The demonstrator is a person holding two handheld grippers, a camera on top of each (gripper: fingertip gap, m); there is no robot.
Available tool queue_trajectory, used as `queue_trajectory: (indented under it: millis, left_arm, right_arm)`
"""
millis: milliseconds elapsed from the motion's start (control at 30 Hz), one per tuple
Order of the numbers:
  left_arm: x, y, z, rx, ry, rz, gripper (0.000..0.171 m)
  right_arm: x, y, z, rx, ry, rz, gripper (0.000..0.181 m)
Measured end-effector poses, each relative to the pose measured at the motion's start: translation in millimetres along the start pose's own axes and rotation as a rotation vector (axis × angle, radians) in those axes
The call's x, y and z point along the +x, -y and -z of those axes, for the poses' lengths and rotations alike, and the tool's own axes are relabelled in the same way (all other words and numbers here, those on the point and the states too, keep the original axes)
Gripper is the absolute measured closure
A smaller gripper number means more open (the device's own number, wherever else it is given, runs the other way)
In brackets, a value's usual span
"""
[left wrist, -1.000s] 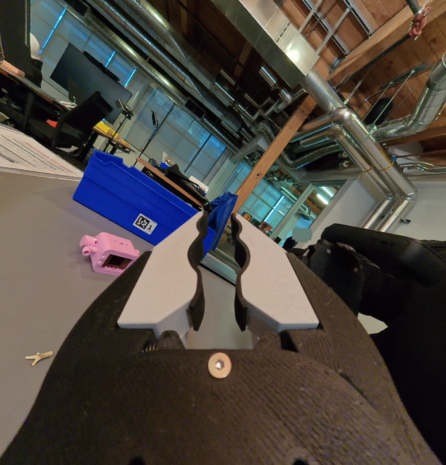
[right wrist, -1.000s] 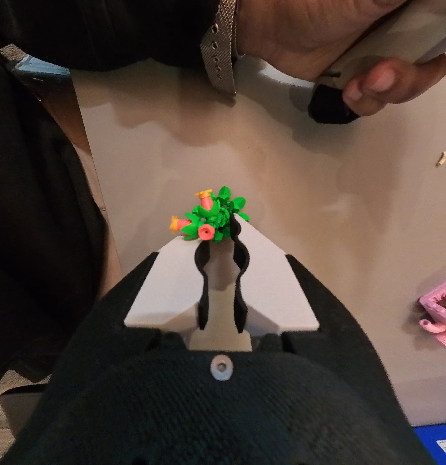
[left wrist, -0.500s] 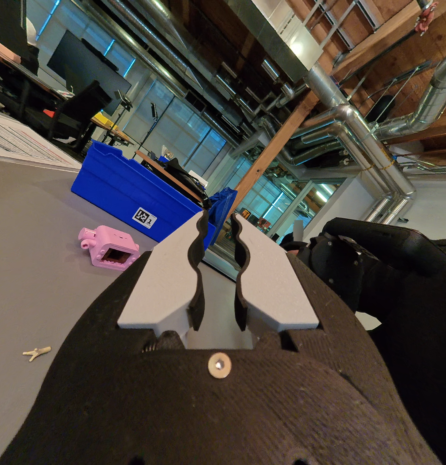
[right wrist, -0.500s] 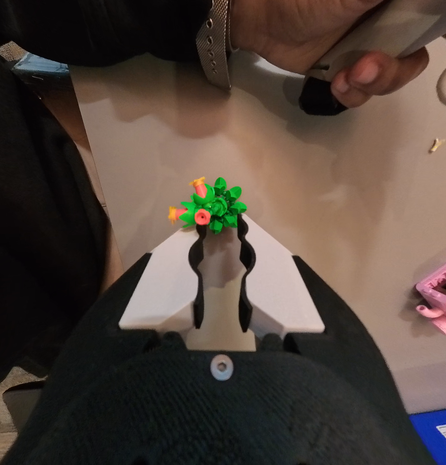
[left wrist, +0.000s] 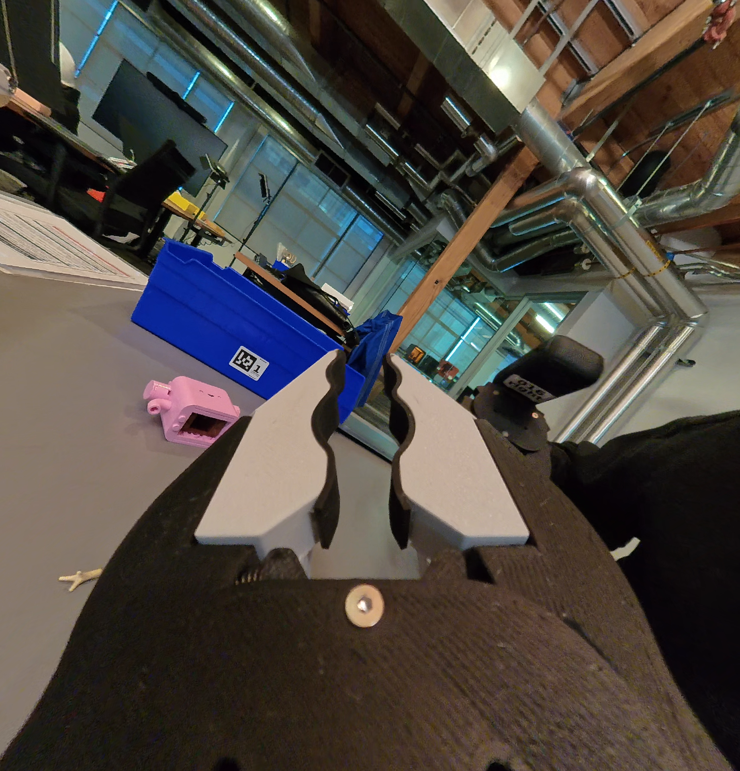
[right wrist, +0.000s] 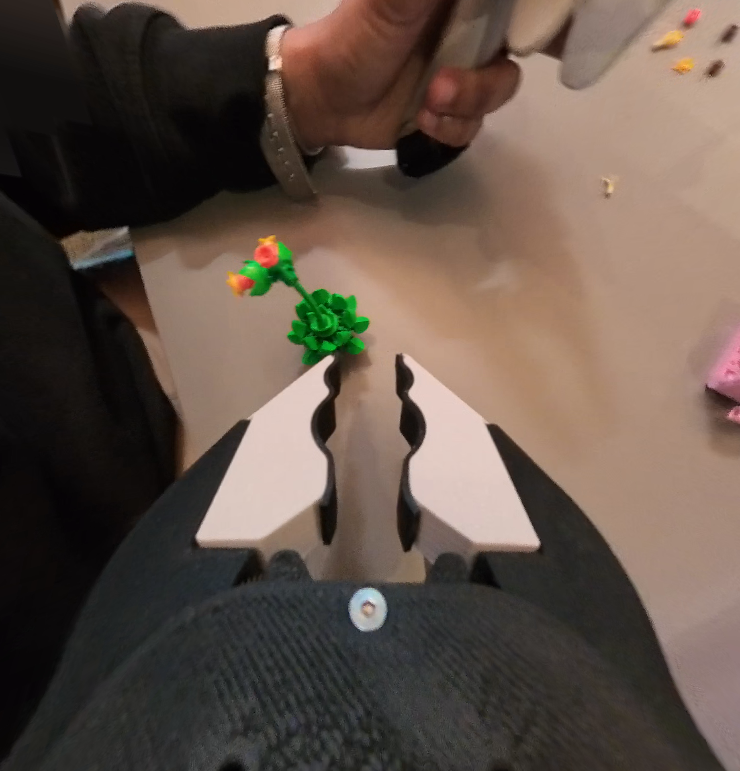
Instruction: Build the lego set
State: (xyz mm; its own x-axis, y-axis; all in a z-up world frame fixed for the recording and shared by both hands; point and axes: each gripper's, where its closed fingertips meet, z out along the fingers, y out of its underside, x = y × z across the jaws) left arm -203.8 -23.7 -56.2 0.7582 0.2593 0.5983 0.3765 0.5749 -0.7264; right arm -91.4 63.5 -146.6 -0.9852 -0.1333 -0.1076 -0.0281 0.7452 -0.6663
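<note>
Grey table (left wrist: 47, 438). Blue bin (left wrist: 218, 317) at its far side, pink block (left wrist: 191, 411) just before it. Left gripper (left wrist: 363, 363) fingers apart, empty. Right gripper (right wrist: 366, 367) fingers apart, empty; green flower build (right wrist: 314, 313) on the table just beyond its left tip. Tan piece (left wrist: 80, 578) lies loose.

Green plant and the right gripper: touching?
Cannot tell. In the right wrist view the plant lies just beyond the open right gripper; its lowest leaves meet the left fingertip's edge, possibly only overlapping.
</note>
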Motion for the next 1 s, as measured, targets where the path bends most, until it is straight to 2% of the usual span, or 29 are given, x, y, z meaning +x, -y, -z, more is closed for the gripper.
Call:
queue_trajectory:
  millis: [133, 267, 400, 500, 667, 867, 1000]
  left_arm:
    - [-3, 15, 14, 0.028, 0.076, -0.111, 0.161]
    - [-5, 32, 31, 0.069, 0.162, -0.204, 0.161]
    - [-14, 26, 34, 0.012, 0.250, -0.293, 0.162]
    - [-21, 13, 29, -0.061, 0.279, -0.317, 0.162]
    - [-31, -6, 22, -0.147, 0.295, -0.316, 0.163]
    - [-39, -23, 14, -0.208, 0.282, -0.267, 0.162]
    - [-40, -24, 13, -0.215, 0.284, -0.266, 0.161]
  right_arm:
    - [12, 14, -4, 0.130, 0.032, -0.150, 0.161]
    - [61, 44, -1, 0.308, -0.086, -0.155, 0.166]
    - [114, 74, -4, 0.497, -0.218, -0.136, 0.168]
    - [124, 86, -9, 0.622, -0.210, -0.146, 0.165]
    - [124, 66, -9, 0.625, -0.259, -0.096, 0.164]
    - [128, 63, -7, 0.629, -0.254, -0.119, 0.160]
    - [126, 62, -12, 0.594, -0.283, -0.088, 0.158]
